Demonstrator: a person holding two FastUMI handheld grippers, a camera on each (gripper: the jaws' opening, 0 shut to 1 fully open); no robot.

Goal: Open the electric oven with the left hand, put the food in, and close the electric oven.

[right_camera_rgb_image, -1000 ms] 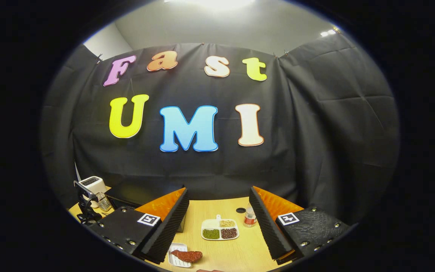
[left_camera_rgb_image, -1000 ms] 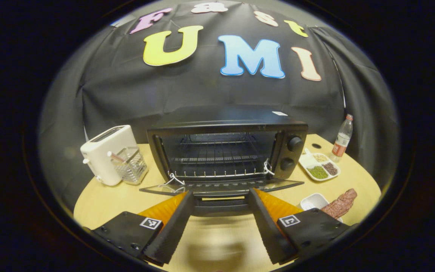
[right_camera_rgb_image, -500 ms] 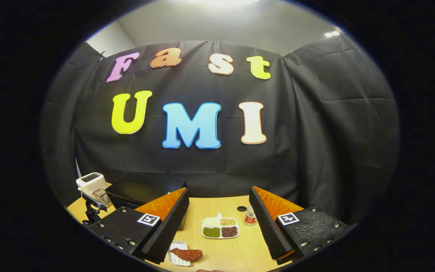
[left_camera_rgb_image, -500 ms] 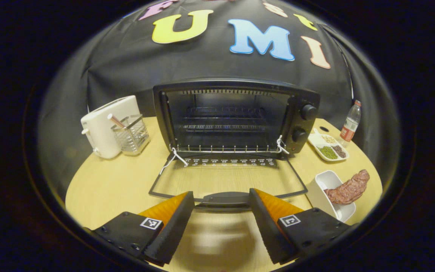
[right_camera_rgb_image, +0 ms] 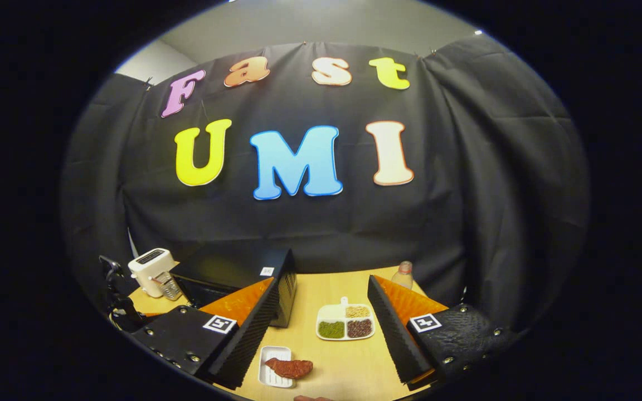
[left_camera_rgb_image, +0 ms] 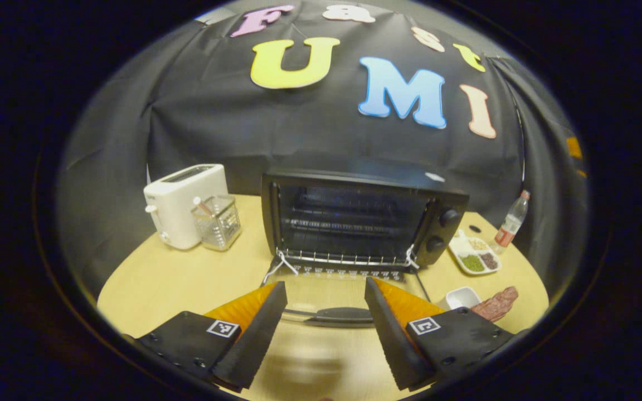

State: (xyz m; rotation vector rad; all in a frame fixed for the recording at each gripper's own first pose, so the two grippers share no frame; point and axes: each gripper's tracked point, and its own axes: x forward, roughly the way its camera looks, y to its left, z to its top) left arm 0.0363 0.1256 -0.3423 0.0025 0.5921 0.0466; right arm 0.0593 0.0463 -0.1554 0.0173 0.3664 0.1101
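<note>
Ahead of the left gripper (left_camera_rgb_image: pixel 321 312), fingers spread and empty: electric oven (left_camera_rgb_image: pixel 361 221) on the bench (left_camera_rgb_image: pixel 187 278), glass door (left_camera_rgb_image: pixel 349 292) dropped flat, handle (left_camera_rgb_image: pixel 337 316) just beyond the fingertips. Below the right gripper (right_camera_rgb_image: pixel 321 323), likewise parted around nothing: meat-like food (right_camera_rgb_image: pixel 290 367) across a small white dish (right_camera_rgb_image: pixel 274 365), oven further left.

On the table (left_camera_rgb_image: pixel 176 278), the toaster (left_camera_rgb_image: pixel 184 203) stands left of the oven (left_camera_rgb_image: pixel 354 223), the sectioned plate (left_camera_rgb_image: pixel 474 259) right.
</note>
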